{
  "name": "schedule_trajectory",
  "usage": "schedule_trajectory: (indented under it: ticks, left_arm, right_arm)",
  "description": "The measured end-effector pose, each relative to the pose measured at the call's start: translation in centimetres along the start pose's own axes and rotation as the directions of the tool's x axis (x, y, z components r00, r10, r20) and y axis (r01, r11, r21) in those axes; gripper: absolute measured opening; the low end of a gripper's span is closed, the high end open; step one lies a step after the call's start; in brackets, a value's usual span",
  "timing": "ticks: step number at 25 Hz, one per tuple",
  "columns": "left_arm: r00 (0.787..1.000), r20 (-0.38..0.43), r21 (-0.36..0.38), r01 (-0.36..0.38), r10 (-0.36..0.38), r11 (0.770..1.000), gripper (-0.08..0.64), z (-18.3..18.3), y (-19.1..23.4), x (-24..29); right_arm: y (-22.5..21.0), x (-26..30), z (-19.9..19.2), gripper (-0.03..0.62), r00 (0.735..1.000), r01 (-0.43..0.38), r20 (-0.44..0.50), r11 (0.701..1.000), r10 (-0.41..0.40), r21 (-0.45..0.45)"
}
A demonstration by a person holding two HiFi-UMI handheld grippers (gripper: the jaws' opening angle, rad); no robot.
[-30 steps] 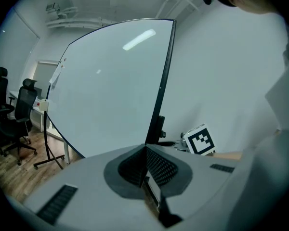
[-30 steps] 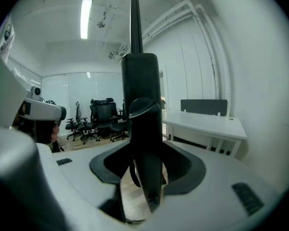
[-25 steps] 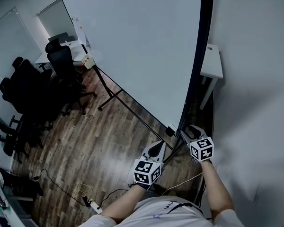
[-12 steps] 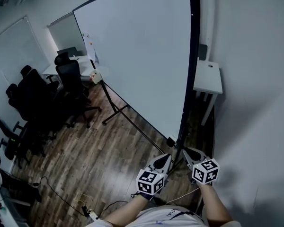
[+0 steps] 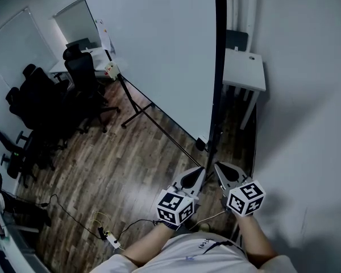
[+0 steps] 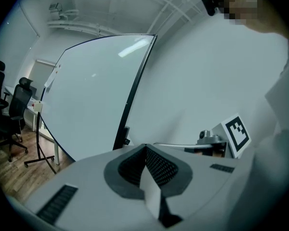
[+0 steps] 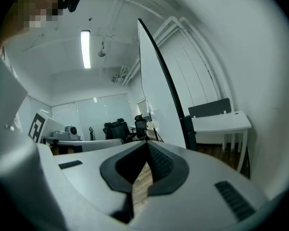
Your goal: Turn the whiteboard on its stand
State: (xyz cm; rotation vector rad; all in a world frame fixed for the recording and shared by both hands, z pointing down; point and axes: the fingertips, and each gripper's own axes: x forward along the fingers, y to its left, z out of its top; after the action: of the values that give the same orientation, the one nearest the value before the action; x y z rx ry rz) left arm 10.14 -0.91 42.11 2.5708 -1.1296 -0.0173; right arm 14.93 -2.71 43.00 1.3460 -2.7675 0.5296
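Note:
The big whiteboard (image 5: 159, 56) stands on its black stand (image 5: 137, 111), its black-framed near edge (image 5: 219, 67) running down to the wood floor just ahead of me. My left gripper (image 5: 200, 170) and right gripper (image 5: 217, 166) hang side by side a little short of that edge's foot, apart from it. Both are shut with nothing between the jaws. In the left gripper view the jaws of the left gripper (image 6: 145, 148) meet below the whiteboard (image 6: 91, 95). In the right gripper view the right gripper (image 7: 147, 146) points past the board's edge (image 7: 159, 71).
A white desk (image 5: 244, 73) stands against the wall behind the board's near edge, and the wall (image 5: 307, 124) is close on my right. Black office chairs (image 5: 45, 112) crowd the left. Cables and a power strip (image 5: 111, 240) lie on the floor near my feet.
The right gripper has come away from the board's near edge and its jaws have closed. Both grippers have drawn back toward my body, and the board's edge now looks more upright.

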Motion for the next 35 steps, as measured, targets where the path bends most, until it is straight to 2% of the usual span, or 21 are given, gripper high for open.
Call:
schedule_trajectory:
  ticks: [7,19,35]
  left_arm:
    - [1.0,-0.01,0.016,-0.02,0.02,1.0,0.0,-1.9,-1.3,-0.6]
    - [1.0,0.025,0.028,-0.001,0.0,1.0,0.0,-0.1,-2.2,-0.8]
    - [0.999,0.038,0.031,0.009,-0.011,0.999,0.0,0.1,-2.6,-0.7]
  right_arm:
    - [0.7,-1.3,-1.3,0.014,0.999,-0.032,0.014,0.999,0.032,0.001]
    - [1.8,-2.0,1.0,0.014,0.998,-0.03,0.054,0.999,0.032,-0.042]
    - [2.1,-2.2,1.2,0.014,0.998,-0.017,0.054,0.998,0.021,-0.061]
